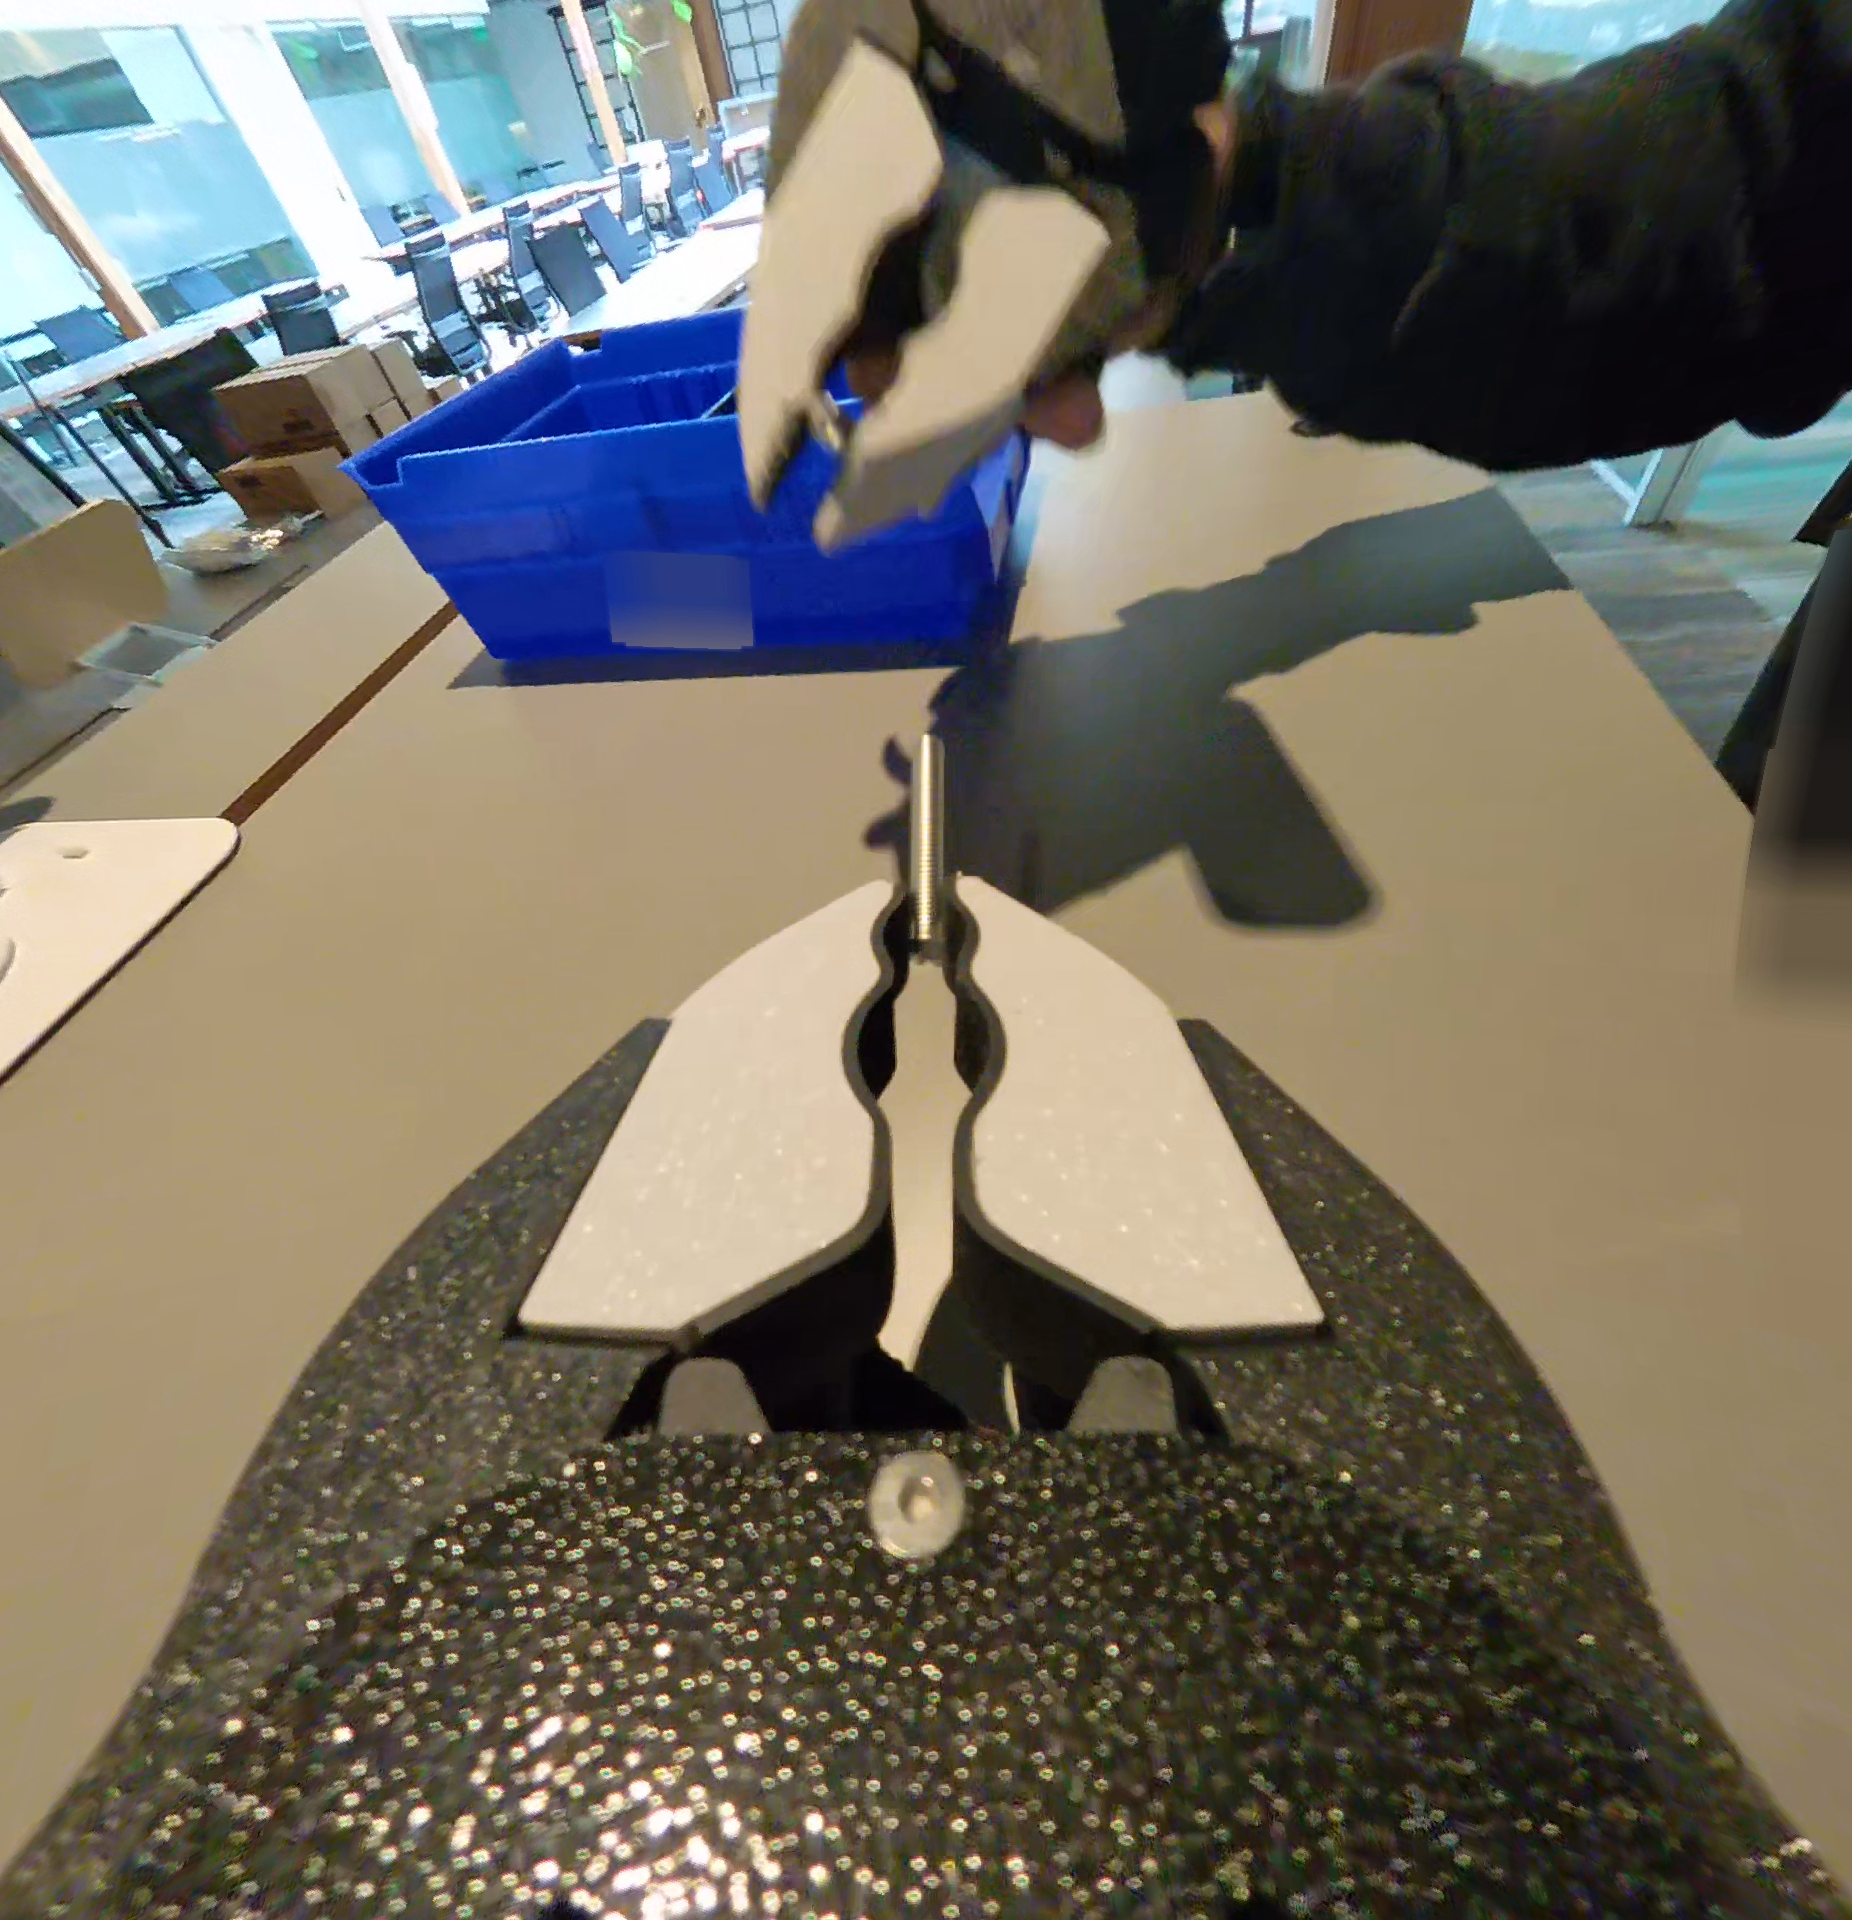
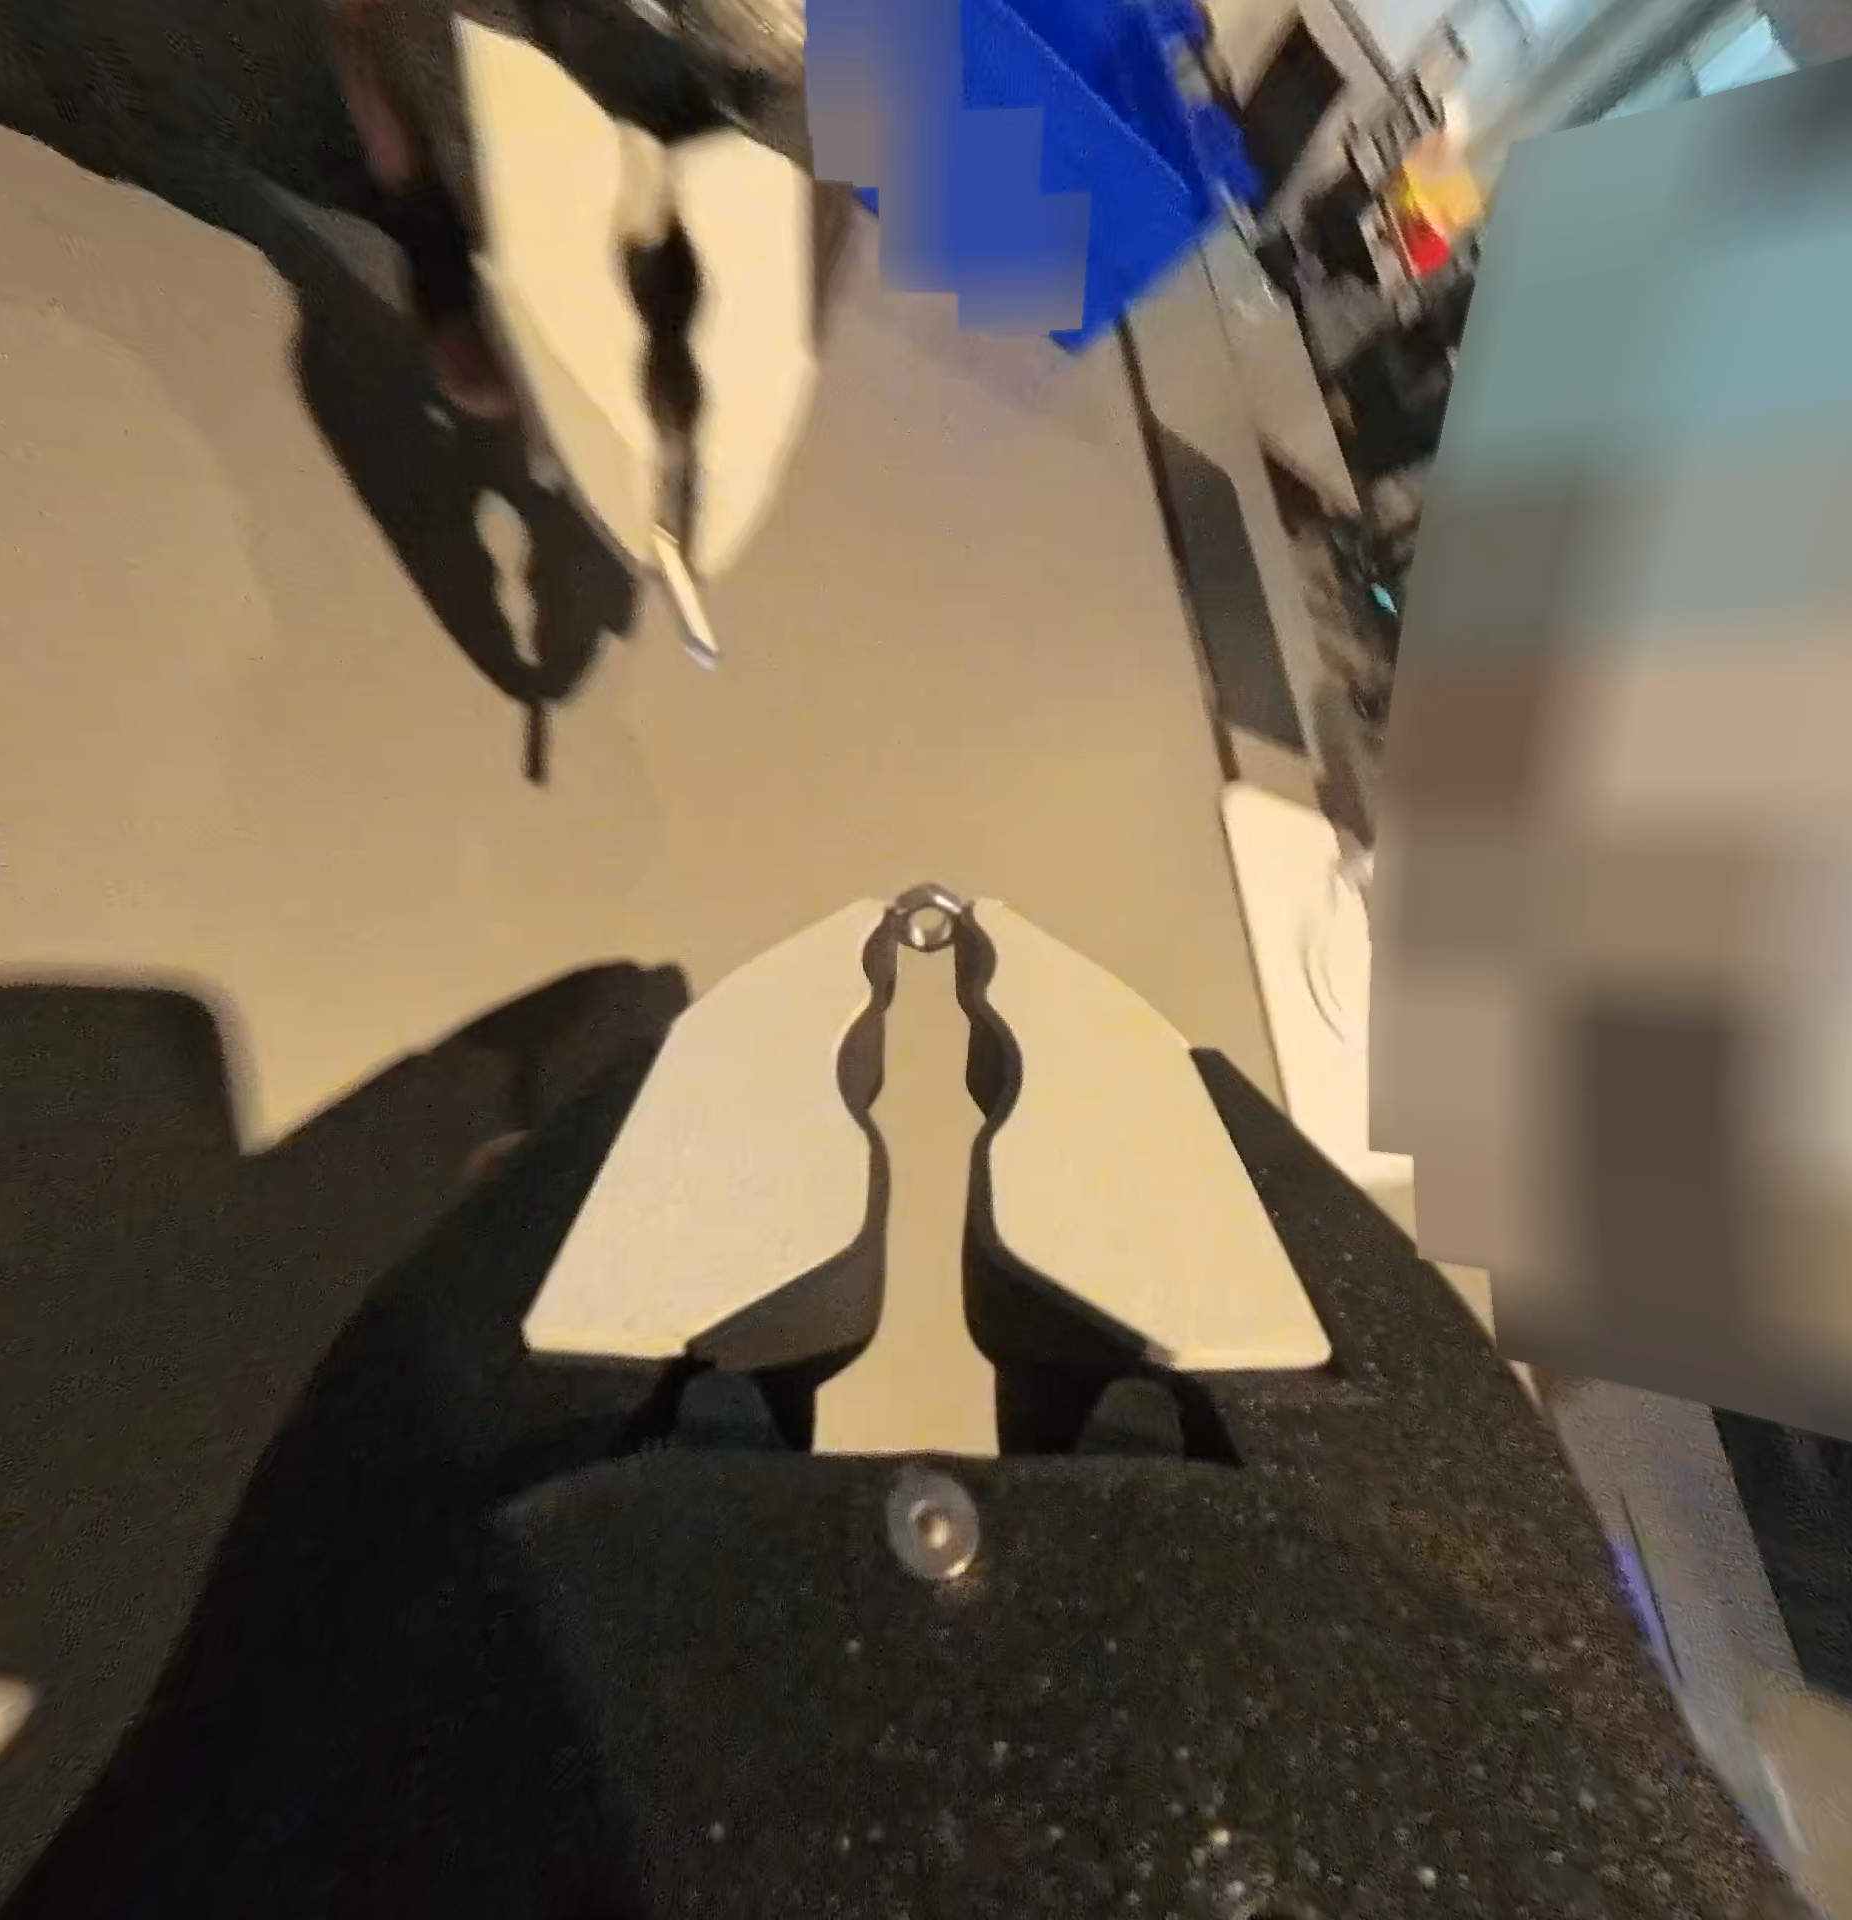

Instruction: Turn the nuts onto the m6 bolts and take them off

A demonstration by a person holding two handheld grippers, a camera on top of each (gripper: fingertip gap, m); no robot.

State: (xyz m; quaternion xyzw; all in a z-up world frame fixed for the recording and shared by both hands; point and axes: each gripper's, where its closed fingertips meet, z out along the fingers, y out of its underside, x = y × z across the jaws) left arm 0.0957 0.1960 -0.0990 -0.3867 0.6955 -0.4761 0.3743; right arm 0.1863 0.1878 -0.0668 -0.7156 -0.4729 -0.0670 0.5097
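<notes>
— Beige worktop (image 1: 589, 935), blue plastic crate (image 1: 631, 540) behind: who holds what?
— Left hand-held gripper (image 1: 927, 914) pinches the threaded steel bolt (image 1: 929, 821); right hand-held gripper (image 2: 927, 920) pinches a small steel nut (image 2: 924, 923), well apart.
— Risk?
— Likely cross-threading if they meet tilted.

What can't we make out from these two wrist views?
- bolt head, left wrist view: buried between the left gripper fingertips.
- blue bin contents, left wrist view: walls and the right gripper block them.
- nut threads, right wrist view: too small and blurred.
</notes>
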